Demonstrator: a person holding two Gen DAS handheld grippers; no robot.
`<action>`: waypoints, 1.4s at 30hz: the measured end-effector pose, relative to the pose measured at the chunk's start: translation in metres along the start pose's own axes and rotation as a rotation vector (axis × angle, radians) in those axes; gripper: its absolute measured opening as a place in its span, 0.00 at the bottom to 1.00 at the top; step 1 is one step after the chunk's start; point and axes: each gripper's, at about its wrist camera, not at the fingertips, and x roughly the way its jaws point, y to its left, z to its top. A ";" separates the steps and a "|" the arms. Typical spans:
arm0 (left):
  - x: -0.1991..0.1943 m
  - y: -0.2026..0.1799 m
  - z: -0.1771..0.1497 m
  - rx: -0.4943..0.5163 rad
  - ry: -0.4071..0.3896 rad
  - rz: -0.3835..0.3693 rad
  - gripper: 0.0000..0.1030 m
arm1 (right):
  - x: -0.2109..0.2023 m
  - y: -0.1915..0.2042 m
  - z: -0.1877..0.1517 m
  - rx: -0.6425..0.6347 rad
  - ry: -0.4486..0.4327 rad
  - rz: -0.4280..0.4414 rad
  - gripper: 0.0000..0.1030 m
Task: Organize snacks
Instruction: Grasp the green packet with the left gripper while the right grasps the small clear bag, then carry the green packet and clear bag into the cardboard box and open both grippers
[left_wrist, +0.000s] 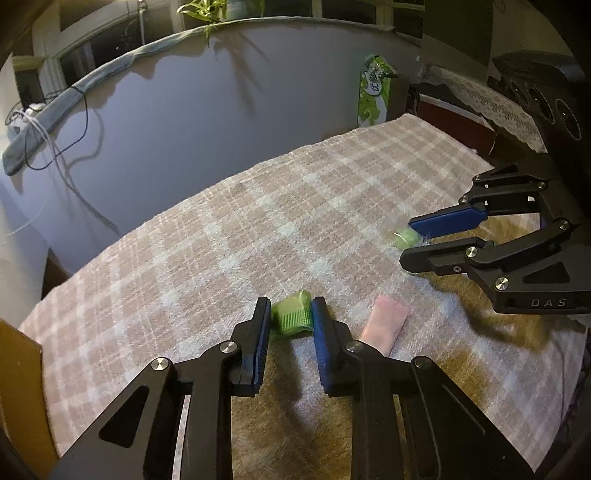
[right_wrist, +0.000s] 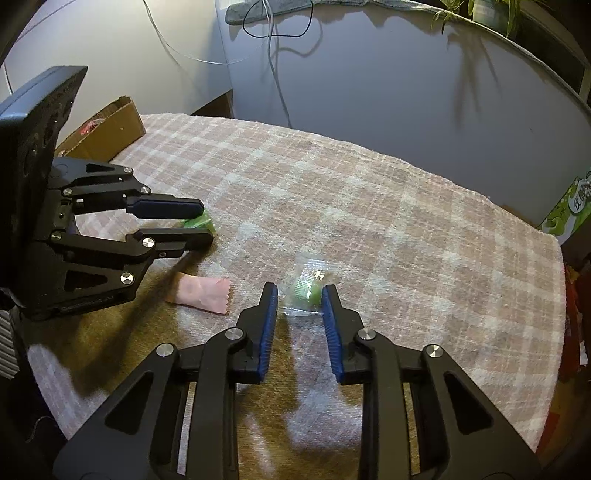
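Observation:
My left gripper (left_wrist: 291, 314) is shut on a green wrapped snack (left_wrist: 291, 318) on the checked cloth (left_wrist: 258, 221); it also shows in the right wrist view (right_wrist: 205, 227) with the green snack (right_wrist: 199, 221). My right gripper (right_wrist: 299, 299) has its pads around a clear-wrapped green candy (right_wrist: 308, 288), touching or nearly touching it; it also shows in the left wrist view (left_wrist: 408, 240) with the candy (left_wrist: 404, 237). A pink wrapped snack (left_wrist: 384, 326) lies on the cloth between the grippers, also in the right wrist view (right_wrist: 201, 295).
A cardboard box (right_wrist: 107, 131) with a red item stands at the cloth's far left corner. A green printed box (left_wrist: 373, 92) stands at the far right edge, also in the right wrist view (right_wrist: 570, 206). A grey wall with cables is behind.

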 end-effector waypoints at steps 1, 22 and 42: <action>0.000 0.001 0.000 -0.006 -0.001 0.001 0.19 | -0.001 0.000 0.000 0.002 -0.004 0.002 0.25; -0.030 0.027 -0.003 -0.122 -0.056 -0.020 0.05 | -0.019 0.001 0.004 0.043 -0.066 0.022 0.24; -0.132 0.078 -0.037 -0.243 -0.201 0.075 0.05 | -0.064 0.110 0.063 -0.095 -0.190 0.082 0.24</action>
